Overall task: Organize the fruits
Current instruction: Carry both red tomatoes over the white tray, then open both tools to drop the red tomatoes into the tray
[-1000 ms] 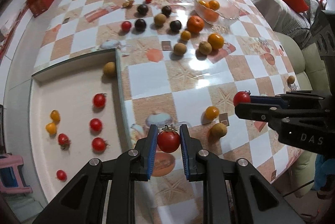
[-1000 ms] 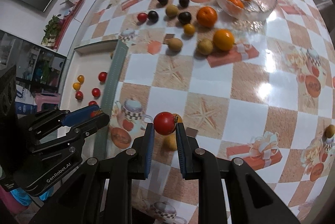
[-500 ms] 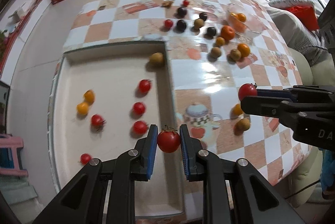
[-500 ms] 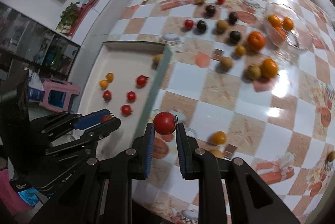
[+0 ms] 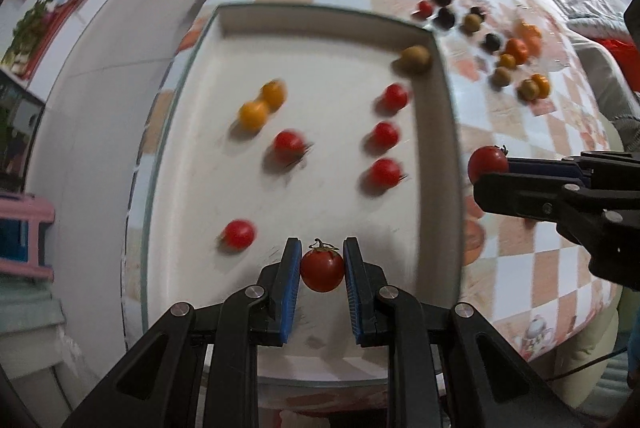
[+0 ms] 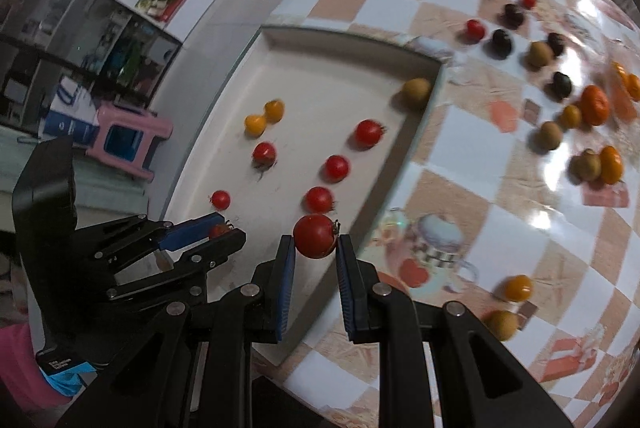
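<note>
In the left wrist view, the left gripper (image 5: 322,270) pinched a red tomato (image 5: 322,269) between its blue pads, above the near end of the white tray (image 5: 332,40). Ahead of it lay five red tomatoes and two yellow ones. To its right, the right gripper (image 5: 486,170) held a second tomato (image 5: 487,163).

In the right wrist view, the right gripper (image 6: 315,242) clamped that second tomato over the tray's right wall (image 6: 394,164); the left gripper (image 6: 224,230) sat at its left, over the tray.

Motion-blurred — tray fruit (image 5: 387,135), far table fruit (image 5: 516,50) — kinds unclear.
</note>
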Motion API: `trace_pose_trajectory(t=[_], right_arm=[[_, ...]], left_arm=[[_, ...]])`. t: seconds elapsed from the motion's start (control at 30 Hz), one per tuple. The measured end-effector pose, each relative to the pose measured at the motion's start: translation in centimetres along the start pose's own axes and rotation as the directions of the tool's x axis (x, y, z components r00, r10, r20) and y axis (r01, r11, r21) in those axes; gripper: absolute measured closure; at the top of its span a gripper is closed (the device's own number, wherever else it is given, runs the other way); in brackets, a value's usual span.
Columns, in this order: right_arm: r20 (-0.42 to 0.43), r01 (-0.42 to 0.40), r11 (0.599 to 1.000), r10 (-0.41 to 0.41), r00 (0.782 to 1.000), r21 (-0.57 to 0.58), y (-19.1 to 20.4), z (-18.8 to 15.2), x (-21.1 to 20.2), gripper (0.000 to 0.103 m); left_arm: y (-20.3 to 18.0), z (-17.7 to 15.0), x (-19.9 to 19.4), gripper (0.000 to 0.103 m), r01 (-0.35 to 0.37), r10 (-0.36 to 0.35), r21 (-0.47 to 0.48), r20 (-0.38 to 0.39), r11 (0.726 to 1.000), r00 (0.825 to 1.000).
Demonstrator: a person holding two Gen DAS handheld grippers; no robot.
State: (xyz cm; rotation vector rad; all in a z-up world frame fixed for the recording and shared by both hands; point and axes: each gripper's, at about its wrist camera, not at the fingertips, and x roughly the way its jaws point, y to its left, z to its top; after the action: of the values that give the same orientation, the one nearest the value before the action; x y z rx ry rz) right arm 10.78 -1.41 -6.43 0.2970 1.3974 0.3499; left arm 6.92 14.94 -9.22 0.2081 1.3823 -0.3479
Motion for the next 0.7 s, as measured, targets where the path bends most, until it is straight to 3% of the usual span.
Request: trace_pose_trajectory(t=[0.3,0.6,0.63,0.7], right_arm=[[-0.109,0.033,0.998,-0.039,0.993,-0.059,2.2,0.0,5.1,0.081],[-0.16,0.093,0.991,-0.107,0.981,-0.093,2.9,0.6,8.1,0.079],[-0.164,0.1,0.99,-0.115,0.98,-0.096,3.0,0.6,8.4,0.079],[-0.175,0.101,0.99,-0.117,0.978,-0.097,3.1,0.6,8.8,0.077]], left_arm=[[1.7,-1.4,1.9,0.08,-0.061,0.06,-0.028,-0.034,0.998,0.998],[1.5,-2.0,3.2,0.077,-0.121,0.12,-0.011,-0.05,0.993,0.992],[1.4,-2.0,3.3,0.074,-0.132,0.131,-0.01,-0.05,0.991,0.99],[1.4,-2.0,3.3,0.031,-0.164,0.163,-0.01,-0.049,0.986,0.985]])
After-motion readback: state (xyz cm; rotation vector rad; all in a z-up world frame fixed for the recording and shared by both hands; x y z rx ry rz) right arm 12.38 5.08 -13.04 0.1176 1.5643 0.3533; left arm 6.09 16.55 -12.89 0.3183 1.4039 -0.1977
